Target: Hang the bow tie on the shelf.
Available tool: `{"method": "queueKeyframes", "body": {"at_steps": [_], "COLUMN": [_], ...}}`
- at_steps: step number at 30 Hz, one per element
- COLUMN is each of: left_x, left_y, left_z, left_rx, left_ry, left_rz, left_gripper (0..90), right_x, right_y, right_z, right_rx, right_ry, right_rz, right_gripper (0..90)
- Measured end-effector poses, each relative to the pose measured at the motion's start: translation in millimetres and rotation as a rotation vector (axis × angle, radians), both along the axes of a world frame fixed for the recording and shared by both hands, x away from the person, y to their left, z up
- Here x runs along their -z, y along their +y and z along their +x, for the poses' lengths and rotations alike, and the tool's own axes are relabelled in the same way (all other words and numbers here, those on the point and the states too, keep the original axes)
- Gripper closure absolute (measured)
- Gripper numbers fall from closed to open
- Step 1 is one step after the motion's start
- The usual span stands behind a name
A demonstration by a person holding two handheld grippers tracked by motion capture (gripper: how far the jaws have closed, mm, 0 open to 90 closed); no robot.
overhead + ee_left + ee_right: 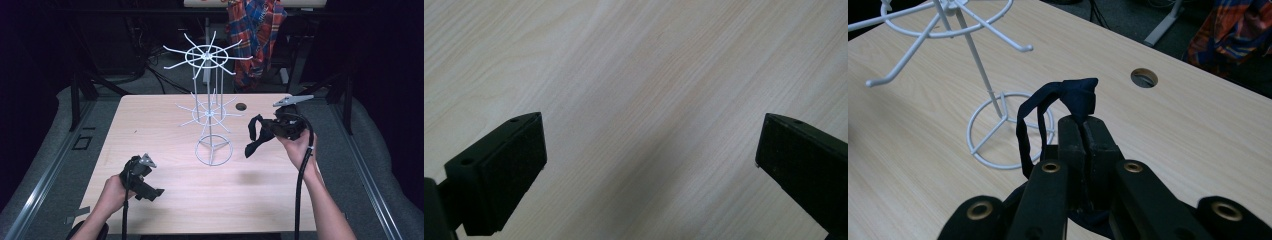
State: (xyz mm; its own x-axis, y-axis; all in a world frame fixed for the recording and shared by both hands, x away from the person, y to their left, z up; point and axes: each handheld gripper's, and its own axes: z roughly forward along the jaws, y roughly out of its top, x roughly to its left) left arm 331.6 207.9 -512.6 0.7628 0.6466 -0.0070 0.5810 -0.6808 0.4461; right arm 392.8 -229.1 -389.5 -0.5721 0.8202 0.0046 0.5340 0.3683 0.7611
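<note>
Strap position: dark navy fabric strap (1068, 100) is pinched at its knotted top between the tips of the right claw (1083, 122), held above the right part of the light wooden desk (165, 200); in the high view the strap (255, 135) hangs from the claw's left side, one looped part up, one tail drooping toward the desk.
Right claw: jaws pressed together on the strap, held in the person's right hand (300, 145), just right of the white wire stand (210, 90).
Left claw: left claw (150, 192) sits low over the near left part of the desk, in the person's left hand (112, 192); in the left gripper view its jaws are spread wide with bare wood grain between them.
Strap look: narrow flat band, dark blue to black, folded into a loop with a bunched, thicker bit at the top; soft and limp.
Stand: thin white wire, round ring base (1008, 130) on the desk, upright rods, two tiers of radiating hooked arms; it stands mid-desk, toward the far side, between the two claws. The strap is apart from it.
Desk detail: round cable hole (241, 106) near the far edge, right of the stand.
Background: red-and-blue plaid cloth (257, 35) hangs beyond the far edge.
Writing: none readable on any object.
</note>
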Motion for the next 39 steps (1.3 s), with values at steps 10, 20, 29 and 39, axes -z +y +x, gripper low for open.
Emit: {"method": "queueKeyframes", "body": {"at_steps": [10,20,29,39], "left_x": [-0.2,-1.3,-0.6,-0.2], "left_y": [-1.5,-0.5,0.1,0.1], "left_z": [0.4,-0.4,-0.5,-0.1], "left_rx": [0.006,0.01,0.004,0.008], "left_ry": [0.003,0.004,0.002,0.008], "left_rz": [-0.004,-0.008,-0.005,-0.007], "left_gripper": [0.0,0.0,0.0,0.0], "right_x": [-9.7,-18.7,-24.5,-13.5], "right_y": [4.1,8.7,18.7,28.8], "right_z": [5.1,13.6,26.8,36.0], "right_rx": [-0.009,-0.008,-0.03,-0.068], "right_ry": [-0.014,-0.022,0.002,0.045], "right_rz": [0.017,0.02,0.011,0.034], "right_gripper": [87.7,87.7,87.7,87.7]}}
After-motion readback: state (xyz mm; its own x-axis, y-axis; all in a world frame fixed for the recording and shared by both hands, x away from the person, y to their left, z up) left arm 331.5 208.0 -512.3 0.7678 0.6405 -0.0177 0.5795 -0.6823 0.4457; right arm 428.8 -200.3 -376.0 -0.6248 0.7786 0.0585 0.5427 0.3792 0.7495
